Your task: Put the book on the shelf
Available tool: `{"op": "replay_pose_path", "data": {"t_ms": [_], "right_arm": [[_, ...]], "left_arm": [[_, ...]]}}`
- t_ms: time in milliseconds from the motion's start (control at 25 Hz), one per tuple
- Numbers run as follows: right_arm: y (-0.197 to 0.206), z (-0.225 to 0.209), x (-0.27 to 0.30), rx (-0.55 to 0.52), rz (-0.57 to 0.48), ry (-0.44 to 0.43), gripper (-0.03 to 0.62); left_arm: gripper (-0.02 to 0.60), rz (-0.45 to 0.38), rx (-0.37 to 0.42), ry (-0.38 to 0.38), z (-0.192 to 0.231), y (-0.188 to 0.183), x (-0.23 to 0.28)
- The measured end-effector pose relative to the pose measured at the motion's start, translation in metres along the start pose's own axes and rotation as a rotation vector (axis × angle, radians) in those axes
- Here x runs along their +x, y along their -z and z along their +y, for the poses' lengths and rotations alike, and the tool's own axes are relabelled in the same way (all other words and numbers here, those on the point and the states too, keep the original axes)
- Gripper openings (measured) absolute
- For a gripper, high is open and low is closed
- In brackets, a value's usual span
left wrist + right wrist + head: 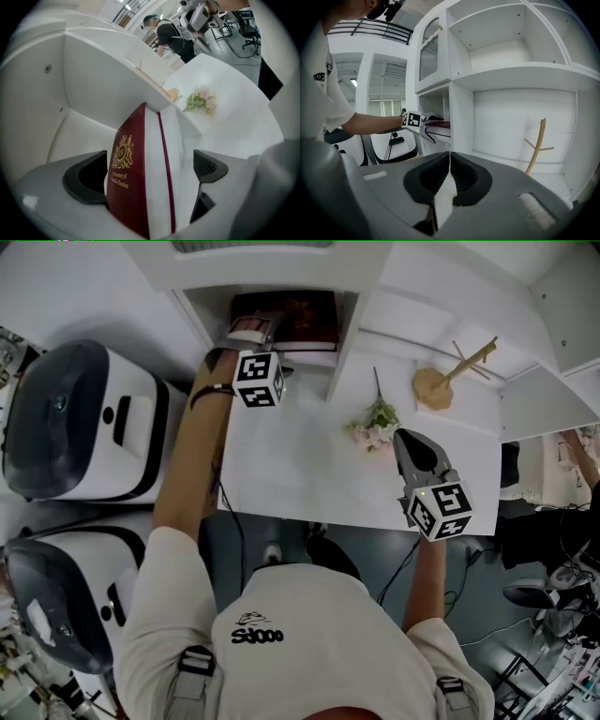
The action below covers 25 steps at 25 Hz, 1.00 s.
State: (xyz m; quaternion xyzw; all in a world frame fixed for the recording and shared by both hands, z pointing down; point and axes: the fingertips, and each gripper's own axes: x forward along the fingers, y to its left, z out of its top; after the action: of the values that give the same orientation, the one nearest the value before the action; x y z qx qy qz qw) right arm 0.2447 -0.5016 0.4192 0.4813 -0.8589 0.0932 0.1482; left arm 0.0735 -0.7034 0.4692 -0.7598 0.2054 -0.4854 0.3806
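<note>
book [129,187]: maroon, gold crest, "Treasury of World Classics" | left gripper [147,173] fingers wide open, book loose between | right gripper [449,176] fingers closed, empty

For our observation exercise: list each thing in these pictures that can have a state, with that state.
book, lying flat inside the shelf
left gripper, open around the book
right gripper, shut
flowers, lying on the desk
wooden stand, upright
</note>
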Motion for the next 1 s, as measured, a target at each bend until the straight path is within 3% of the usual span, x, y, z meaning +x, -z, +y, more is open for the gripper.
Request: {"op": "replay_pose_path", "data": {"t_ms": [240,320,400,760,1000], "right_arm": [[-0.010,0.021,-0.019,-0.022,-0.031,0.048,0.012],[-0.017,0.035,-0.026,-0.031,-0.047,0.062,0.012],[-0.025,0.051,-0.036,-0.041,-0.065,0.074,0.012],[-0.040,0.119,-0.084,-0.090,-0.121,0.152,0.012],[-0.048,0.162,-0.109,-0.147,-0.165,0.189,0.011]], "left_arm": [[0.544,-0.049,-0.120,-0.047,-0.017,-0.010,-0.062],[0.484,-0.082,-0.182,-0.076,-0.027,-0.013,-0.085],[0.375,-0.126,-0.254,-0.104,-0.036,-0.017,-0.109],[0.177,-0.366,-0.644,-0.177,-0.075,-0.036,-0.214],[0.055,-0.466,-0.816,-0.250,-0.094,-0.036,-0.280]]}}
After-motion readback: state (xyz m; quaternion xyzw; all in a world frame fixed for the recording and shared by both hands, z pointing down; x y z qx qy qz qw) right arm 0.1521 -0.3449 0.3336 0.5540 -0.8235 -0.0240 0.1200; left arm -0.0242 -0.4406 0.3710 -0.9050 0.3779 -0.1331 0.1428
